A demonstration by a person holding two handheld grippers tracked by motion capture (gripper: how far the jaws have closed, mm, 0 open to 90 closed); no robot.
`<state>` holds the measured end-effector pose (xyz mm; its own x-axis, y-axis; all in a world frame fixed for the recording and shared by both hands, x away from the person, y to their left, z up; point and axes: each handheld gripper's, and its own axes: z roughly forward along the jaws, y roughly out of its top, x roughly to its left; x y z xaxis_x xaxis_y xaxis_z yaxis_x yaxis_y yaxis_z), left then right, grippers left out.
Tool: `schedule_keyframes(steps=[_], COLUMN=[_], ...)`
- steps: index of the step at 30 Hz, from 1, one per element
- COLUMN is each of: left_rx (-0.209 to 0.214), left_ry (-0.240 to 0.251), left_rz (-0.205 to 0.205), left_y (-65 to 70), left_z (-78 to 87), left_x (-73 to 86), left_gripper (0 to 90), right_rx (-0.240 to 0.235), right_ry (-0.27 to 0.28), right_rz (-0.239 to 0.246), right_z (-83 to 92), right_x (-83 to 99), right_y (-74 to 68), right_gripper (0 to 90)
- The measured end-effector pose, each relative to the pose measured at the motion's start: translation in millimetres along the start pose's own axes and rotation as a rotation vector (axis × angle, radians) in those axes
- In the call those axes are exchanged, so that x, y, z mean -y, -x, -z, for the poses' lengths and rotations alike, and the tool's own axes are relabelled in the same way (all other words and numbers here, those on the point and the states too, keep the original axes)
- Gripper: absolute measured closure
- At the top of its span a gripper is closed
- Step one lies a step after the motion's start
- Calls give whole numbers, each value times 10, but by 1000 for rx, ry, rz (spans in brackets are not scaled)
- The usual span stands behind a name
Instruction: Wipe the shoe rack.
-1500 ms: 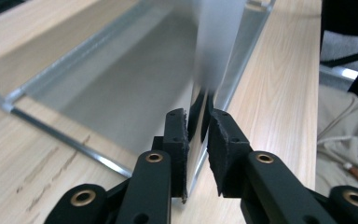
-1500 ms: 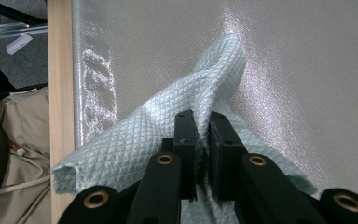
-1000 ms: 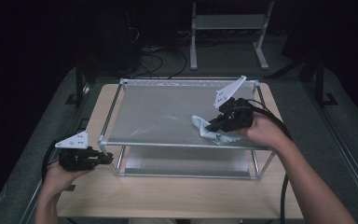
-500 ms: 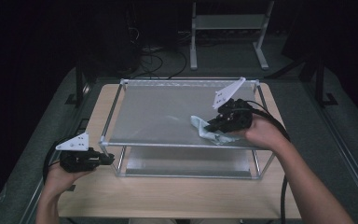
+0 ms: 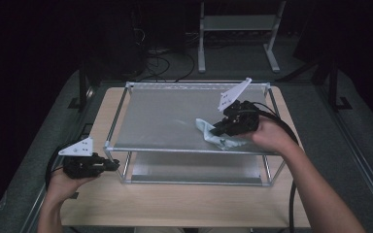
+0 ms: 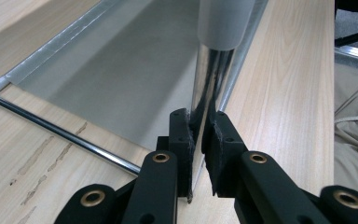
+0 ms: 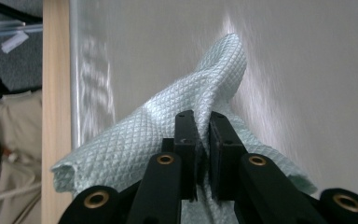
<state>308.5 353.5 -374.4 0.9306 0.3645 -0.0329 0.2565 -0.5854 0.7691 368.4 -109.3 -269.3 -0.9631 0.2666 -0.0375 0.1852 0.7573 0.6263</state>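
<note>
**Ana:** Forearms come in from the near edge of the counter (image 5: 184, 204). Where are the tools?

**Ben:** Nearest, the left gripper (image 5: 108, 165) is clamped narrow on the rack's (image 5: 126, 116) near left post (image 6: 208, 88), right by the counter's near left corner. The post sits pinched between the pads.

**Ana:** And farther in?

**Ben:** The right gripper (image 5: 214, 132) is closed on the cloth (image 5: 208, 132), a pale green quilted one. It lies on the rack's top panel (image 5: 165, 116), toward the panel's near right corner, bunched up where the jaws pinch it.

**Ana:** So one side steadies, the other wipes. What could go wrong?

**Ben:** I'd say the rack could skid or rock on the counter if the left grip slips off that shiny round post. A hard push might also drag the cloth over the panel's near edge, or pull it out of the jaws, since only a fold is pinched.

**Ana:** Any containers?

**Ben:** None, really. The rack's lower shelf (image 5: 194, 167) looks bare, and the floor beyond holds only cables and a stand.
</note>
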Motion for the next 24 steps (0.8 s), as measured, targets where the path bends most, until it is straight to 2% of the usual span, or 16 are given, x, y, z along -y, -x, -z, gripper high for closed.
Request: schedule_keyframes(steps=[1,2,3,6,10,13,14,15,17,22,24], left_rx=[1,1,2,-2,-10,-9,-9,-7,-8,-13,-12], left_ry=[3,3,2,-2,-3,1,1,6,4,-3,3], left_rz=[0,0,0,3,8,7,7,10,10,10,14], left_y=[-2,-2,3,8,8,12,12,13,13,16,21], left_z=[-3,-3,-12,-10,28,35,35,31,28,37,37], left_x=[1,1,-6,-10,17,27,27,31,26,25,32], left_gripper=[812,812,812,812,812,812,812,812,812,812,812], right_rx=[8,8,27,34,25,32,32,50,55,53,50], right_ry=[-7,-7,-10,-11,4,-5,-5,-2,7,-2,2], right_rz=[-22,-22,-44,-47,-26,-54,-54,-81,-99,-57,-57], right_z=[108,108,193,185,136,295,295,398,430,342,358], right_x=[133,133,237,237,173,377,377,507,551,443,449], right_y=[24,24,53,55,46,86,86,112,117,72,78], right_gripper=[827,827,827,827,827,827,827,827,827,827,827])
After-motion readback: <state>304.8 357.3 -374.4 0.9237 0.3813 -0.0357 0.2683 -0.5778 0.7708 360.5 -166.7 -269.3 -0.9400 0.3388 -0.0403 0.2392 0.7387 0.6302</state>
